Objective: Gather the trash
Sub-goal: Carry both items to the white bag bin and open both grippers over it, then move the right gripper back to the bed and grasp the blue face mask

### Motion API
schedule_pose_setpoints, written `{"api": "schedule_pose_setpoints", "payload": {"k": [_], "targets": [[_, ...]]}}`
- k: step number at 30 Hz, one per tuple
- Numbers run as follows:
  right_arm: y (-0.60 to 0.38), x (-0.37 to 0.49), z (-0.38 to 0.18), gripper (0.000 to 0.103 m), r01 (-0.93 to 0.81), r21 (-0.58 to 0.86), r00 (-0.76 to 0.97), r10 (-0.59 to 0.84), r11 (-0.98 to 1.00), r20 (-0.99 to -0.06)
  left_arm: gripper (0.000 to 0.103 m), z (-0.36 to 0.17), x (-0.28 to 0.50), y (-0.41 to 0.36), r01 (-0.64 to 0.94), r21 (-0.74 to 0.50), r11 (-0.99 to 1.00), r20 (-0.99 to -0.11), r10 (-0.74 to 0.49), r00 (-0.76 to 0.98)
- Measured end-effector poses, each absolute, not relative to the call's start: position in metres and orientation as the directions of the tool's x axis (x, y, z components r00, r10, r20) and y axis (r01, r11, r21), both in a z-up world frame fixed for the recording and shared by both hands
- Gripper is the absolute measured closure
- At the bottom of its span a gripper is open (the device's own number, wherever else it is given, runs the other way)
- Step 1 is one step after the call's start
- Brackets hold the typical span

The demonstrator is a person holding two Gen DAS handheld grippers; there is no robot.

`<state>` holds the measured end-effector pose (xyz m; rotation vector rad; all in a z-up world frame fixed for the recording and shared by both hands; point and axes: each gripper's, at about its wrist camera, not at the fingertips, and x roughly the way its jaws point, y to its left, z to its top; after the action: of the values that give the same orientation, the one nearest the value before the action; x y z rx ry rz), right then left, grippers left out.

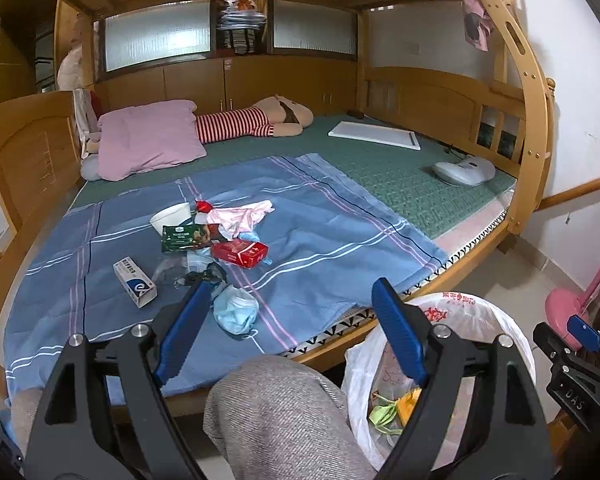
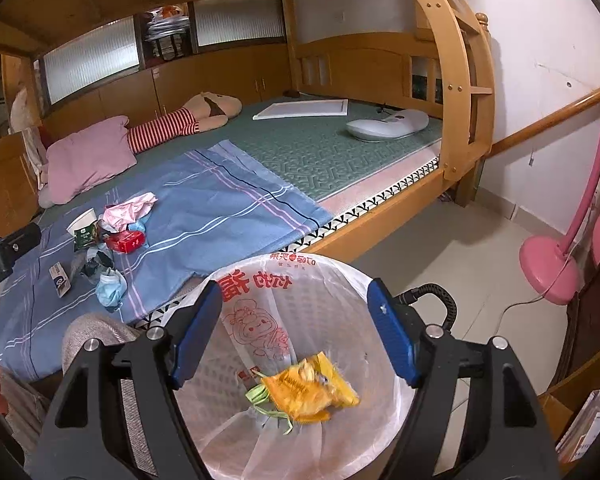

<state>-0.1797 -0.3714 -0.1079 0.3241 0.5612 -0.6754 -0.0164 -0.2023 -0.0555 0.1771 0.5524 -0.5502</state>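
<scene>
— Blue sheet (image 1: 308, 216) at left-centre held the remaining trash pile (image 1: 212, 240), with the left gripper (image 1: 288, 308) wide and empty above it. What could fail?

— Loose scraps might scatter if nudged.

— And rightward?

— Only the right wrist view showed the orange wrapper (image 2: 312, 392) inside the lined bin (image 2: 340, 280), under the wide, empty right gripper (image 2: 296, 308).

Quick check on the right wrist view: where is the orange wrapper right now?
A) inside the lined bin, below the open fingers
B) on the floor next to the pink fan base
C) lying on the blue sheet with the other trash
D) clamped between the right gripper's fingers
A: the orange wrapper sits inside the lined bin, under the right gripper, whose fingers stand apart and touch nothing.
</scene>
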Motion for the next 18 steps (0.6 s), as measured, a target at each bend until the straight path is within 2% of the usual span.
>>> {"api": "schedule_pose_setpoints", "payload": {"k": [8, 13, 18], "targets": [[-0.370, -0.178, -0.106, 0.029, 0.659, 0.100, 0.646, -0.494, 0.745, -0.582, 0.019, -0.056, -0.012, -0.196, 0.521, 0.010, 0.853, -0.546, -0.432, 0.718], [-0.369, -0.177, -0.102, 0.029, 0.653, 0.107, 0.656, -0.488, 0.750, -0.576, 0.014, -0.056, -0.003, -0.183, 0.490, 0.025, 0.871, -0.544, -0.399, 0.738], [-0.367, -0.160, -0.096, 0.023, 0.610, 0.144, 0.695, -0.439, 0.779, -0.569, 0.014, -0.061, 0.026, -0.147, 0.400, 0.012, 0.917, -0.560, -0.325, 0.762]]}}
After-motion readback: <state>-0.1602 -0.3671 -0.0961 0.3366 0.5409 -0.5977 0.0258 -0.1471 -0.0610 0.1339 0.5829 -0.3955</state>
